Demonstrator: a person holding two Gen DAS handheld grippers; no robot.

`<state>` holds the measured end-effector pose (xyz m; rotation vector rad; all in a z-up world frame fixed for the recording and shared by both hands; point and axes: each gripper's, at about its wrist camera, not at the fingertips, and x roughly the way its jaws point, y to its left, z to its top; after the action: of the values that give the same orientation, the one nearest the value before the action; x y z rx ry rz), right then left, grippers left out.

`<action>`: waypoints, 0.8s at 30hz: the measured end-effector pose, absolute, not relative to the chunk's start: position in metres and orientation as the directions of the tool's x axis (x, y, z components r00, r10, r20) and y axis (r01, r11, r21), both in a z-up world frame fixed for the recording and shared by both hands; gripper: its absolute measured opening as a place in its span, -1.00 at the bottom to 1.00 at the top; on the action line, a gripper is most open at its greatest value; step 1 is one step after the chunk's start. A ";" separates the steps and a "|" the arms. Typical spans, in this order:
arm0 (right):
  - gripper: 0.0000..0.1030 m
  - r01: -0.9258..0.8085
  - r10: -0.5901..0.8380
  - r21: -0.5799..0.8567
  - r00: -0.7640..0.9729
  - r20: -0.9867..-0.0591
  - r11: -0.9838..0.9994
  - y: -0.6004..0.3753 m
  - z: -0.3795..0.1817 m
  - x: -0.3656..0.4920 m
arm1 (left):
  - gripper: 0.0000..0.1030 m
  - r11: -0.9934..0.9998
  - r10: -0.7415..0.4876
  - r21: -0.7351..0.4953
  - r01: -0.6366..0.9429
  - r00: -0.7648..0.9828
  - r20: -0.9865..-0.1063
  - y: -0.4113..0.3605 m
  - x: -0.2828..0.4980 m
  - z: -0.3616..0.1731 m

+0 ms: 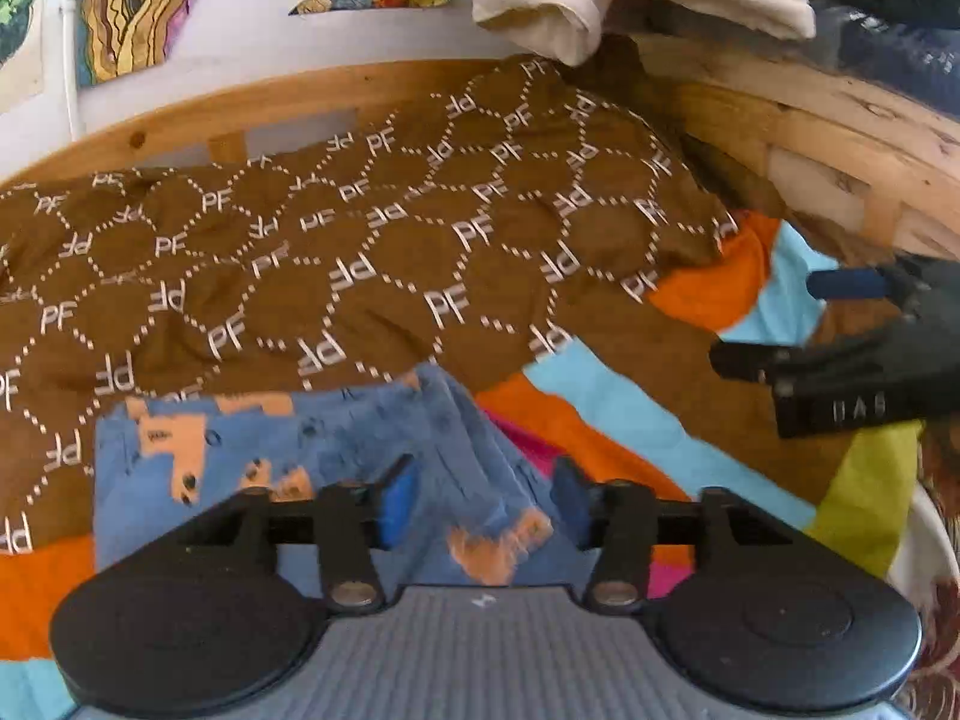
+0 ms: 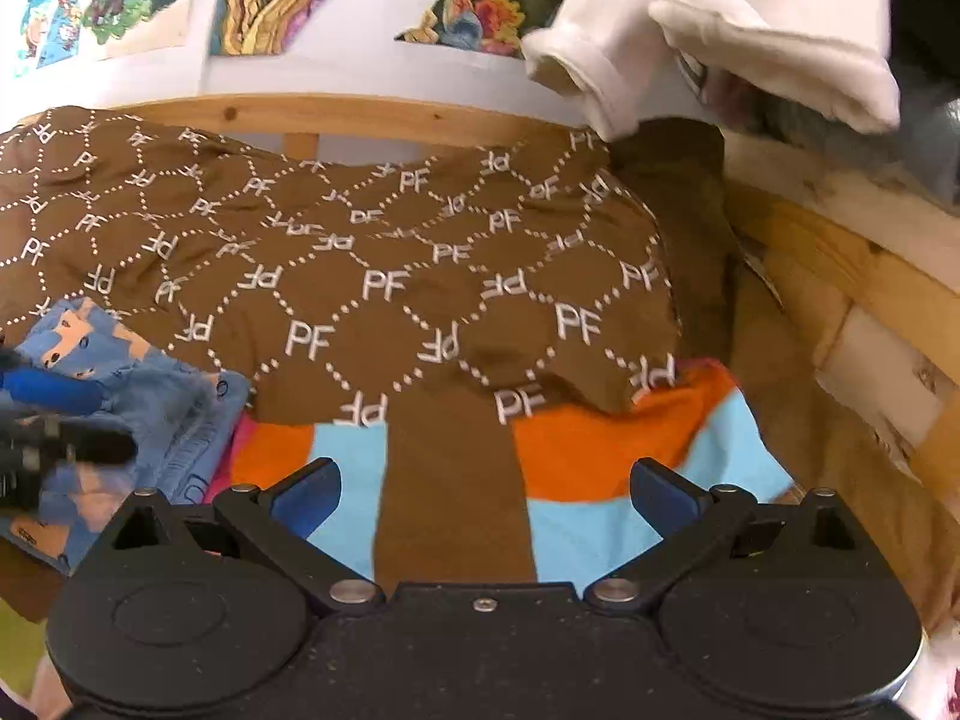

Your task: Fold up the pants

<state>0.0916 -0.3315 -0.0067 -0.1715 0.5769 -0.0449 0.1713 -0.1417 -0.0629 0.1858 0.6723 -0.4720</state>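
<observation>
- Wall pictures [image 1: 132, 6]: bright prints on the white wall, behind the brown cover, beyond the wooden frame.
- Brown cover [image 1: 336, 240]: fabric with white "PF" lettering in dotted hexagons, rumpled, spread across the bed; the landmark here.
- Pants [image 1: 288, 468]: blue, with orange patches, folded into a stacked bundle, lying at the near edge of the brown cover, partly on the striped blanket.
- Left tongs [image 1: 483, 501]: released, blue pads apart above the pants, not pressing them.
- Striped blanket [image 2: 576, 438]: orange, light blue, pink and brown bands, emerging from under the brown cover's near edge.
- Right tongs [image 2: 483, 495]: released, spread wide over the striped blanket, nothing between them.
- Cream garment [image 2: 720, 30]: hanging above the brown cover's far right corner.
- Wooden frame [image 2: 840, 276]: rail bordering the brown cover at back and right.
</observation>
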 end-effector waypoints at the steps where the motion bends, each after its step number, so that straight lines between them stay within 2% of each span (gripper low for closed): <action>1: 0.99 -0.016 -0.079 -0.167 0.835 -0.544 0.986 -0.331 -0.008 0.091 | 0.28 0.877 -0.359 0.017 0.481 0.678 -0.642 -0.137 0.168 -0.065; 5: 0.99 -0.081 0.013 -0.094 0.822 -0.570 0.992 -0.325 -0.013 0.095 | 0.30 0.876 -0.333 0.042 0.480 0.667 -0.667 -0.119 0.159 -0.071; 8: 0.99 -0.152 0.145 0.037 0.801 -0.580 0.988 -0.317 -0.013 0.105 | 0.30 0.877 -0.321 0.050 0.478 0.662 -0.677 -0.108 0.152 -0.078; 10: 0.98 -0.210 0.254 0.144 0.771 -0.584 0.967 -0.310 -0.012 0.115 | 0.22 0.874 -0.310 0.075 0.481 0.669 -0.676 -0.106 0.149 -0.079; 13: 0.94 -0.291 0.403 0.281 0.716 -0.570 0.914 -0.299 -0.012 0.135 | -0.01 0.866 -0.291 0.123 0.484 0.690 -0.663 -0.110 0.147 -0.078; 15: 0.74 -0.327 0.459 0.323 0.683 -0.568 0.888 -0.289 -0.011 0.151 | -0.27 0.867 -0.277 0.142 0.478 0.699 -0.660 -0.112 0.147 -0.078; 19: 0.40 -0.372 0.485 0.312 0.650 -0.585 0.874 -0.271 -0.014 0.177 | -0.48 0.870 -0.272 0.143 0.472 0.700 -0.660 -0.111 0.149 -0.079; 21: 0.08 -0.364 0.472 0.302 0.635 -0.611 0.881 -0.266 -0.018 0.185 | -0.61 0.871 -0.278 0.136 0.473 0.701 -0.657 -0.109 0.149 -0.078; 22: 0.00 -0.349 0.457 0.298 0.624 -0.634 0.889 -0.266 -0.022 0.189 | -0.64 0.872 -0.282 0.129 0.473 0.699 -0.657 -0.109 0.149 -0.078; 24: -0.34 -0.325 0.436 0.293 0.610 -0.662 0.899 -0.263 -0.028 0.191 | -0.72 0.875 -0.291 0.112 0.472 0.695 -0.658 -0.108 0.150 -0.078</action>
<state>0.1914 -0.2633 -0.0279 0.1487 0.8031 0.4406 0.1504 -0.1076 -0.0779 0.2834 0.6796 -0.4317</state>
